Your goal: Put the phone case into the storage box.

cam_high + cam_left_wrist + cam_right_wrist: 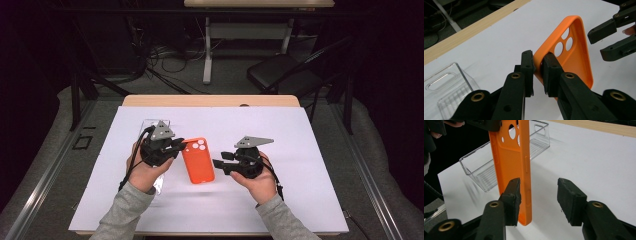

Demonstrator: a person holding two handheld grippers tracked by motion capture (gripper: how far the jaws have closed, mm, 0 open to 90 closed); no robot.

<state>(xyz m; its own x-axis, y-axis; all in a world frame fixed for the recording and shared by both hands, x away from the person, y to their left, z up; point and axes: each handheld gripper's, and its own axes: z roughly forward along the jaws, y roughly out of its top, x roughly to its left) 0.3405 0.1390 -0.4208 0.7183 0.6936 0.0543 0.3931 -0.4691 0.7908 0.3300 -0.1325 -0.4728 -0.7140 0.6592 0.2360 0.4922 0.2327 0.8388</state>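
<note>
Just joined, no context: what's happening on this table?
A person works two handheld grippers over a white table. The left claw is shut on the rim of an orange phone case, holding it lifted and tilted. The right claw is open beside the case's lower end, not gripping it. A clear plastic bin sits on the table by the left hand.

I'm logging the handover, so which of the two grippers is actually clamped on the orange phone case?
The left gripper: its jaws pinch the rim of the orange phone case near the camera holes. The right gripper stands open beside it.
</note>
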